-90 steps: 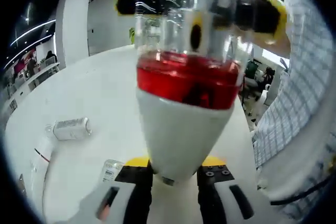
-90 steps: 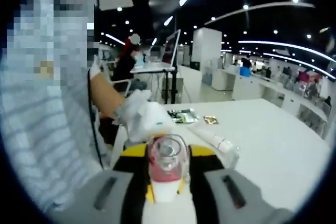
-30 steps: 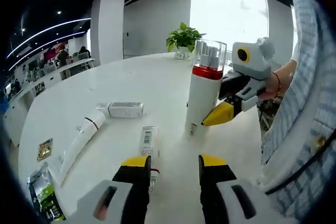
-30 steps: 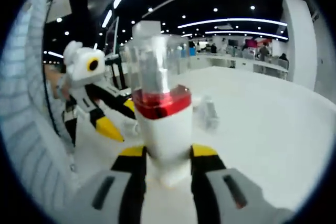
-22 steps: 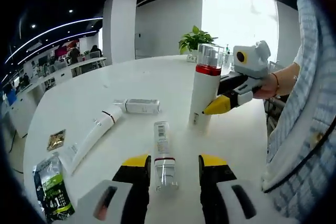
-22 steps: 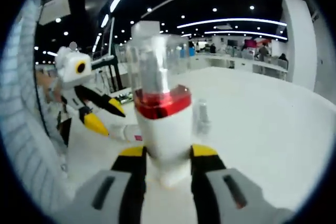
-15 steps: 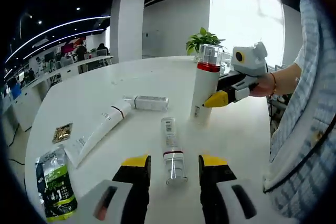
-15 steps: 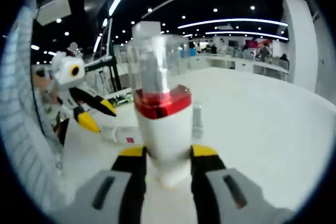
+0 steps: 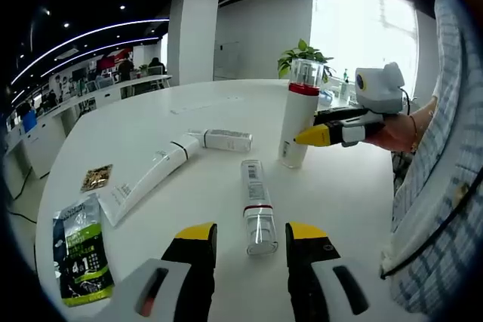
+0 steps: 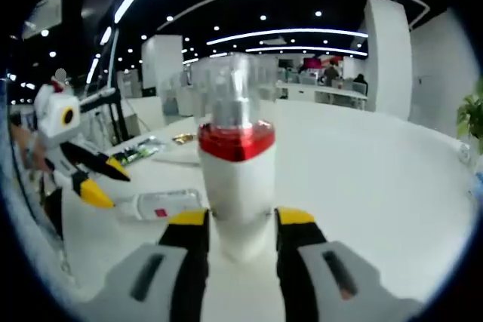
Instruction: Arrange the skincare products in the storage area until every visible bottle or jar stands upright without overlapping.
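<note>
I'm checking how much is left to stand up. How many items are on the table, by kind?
Bottles standing: 1, the red-collared pump bottle between the right hand-held gripper jaws.
Bottles lying: 2, the clear-capped bottle and the small white bottle.
Tubes lying: 1, the white tube.
Sachets: 2, the green sachet and the gold sachet.
Total: 6.

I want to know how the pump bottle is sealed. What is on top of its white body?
On the white pump bottle, a red collar sits on the body, under a clear cap. A pump head shows faintly through the cap; its details are blurred. The right gripper grips the base.
</note>
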Demonstrator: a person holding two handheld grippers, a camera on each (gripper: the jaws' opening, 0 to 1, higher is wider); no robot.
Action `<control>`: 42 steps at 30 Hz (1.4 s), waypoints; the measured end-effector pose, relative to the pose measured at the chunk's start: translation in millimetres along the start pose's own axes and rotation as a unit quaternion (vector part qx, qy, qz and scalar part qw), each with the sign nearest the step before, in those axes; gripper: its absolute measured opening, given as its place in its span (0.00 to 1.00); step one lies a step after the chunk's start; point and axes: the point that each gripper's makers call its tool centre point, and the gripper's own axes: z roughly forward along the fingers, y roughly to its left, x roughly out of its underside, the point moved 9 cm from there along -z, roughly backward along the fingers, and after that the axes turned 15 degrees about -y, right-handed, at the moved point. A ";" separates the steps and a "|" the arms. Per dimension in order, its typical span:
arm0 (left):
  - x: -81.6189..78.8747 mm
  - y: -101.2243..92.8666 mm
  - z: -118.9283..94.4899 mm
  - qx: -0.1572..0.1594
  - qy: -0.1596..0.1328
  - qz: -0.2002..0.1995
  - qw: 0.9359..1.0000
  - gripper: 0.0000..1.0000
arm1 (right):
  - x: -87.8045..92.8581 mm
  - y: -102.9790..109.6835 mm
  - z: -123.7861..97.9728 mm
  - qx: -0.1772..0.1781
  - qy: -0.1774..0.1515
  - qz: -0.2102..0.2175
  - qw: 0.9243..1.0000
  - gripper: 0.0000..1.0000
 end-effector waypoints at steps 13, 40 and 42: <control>5.9 4.3 -8.3 -0.020 0.001 -0.004 1.000 0.37 | 1.5 -6.2 18.5 0.026 0.012 -0.013 1.000 0.29; 8.4 7.4 -14.6 -0.035 0.003 -0.007 0.999 0.37 | 2.3 -30.3 52.2 0.070 0.020 -0.027 0.997 0.24; 8.9 7.5 -14.5 -0.034 0.005 -0.007 0.999 0.37 | 4.1 -29.3 49.6 0.068 0.025 -0.026 0.997 0.23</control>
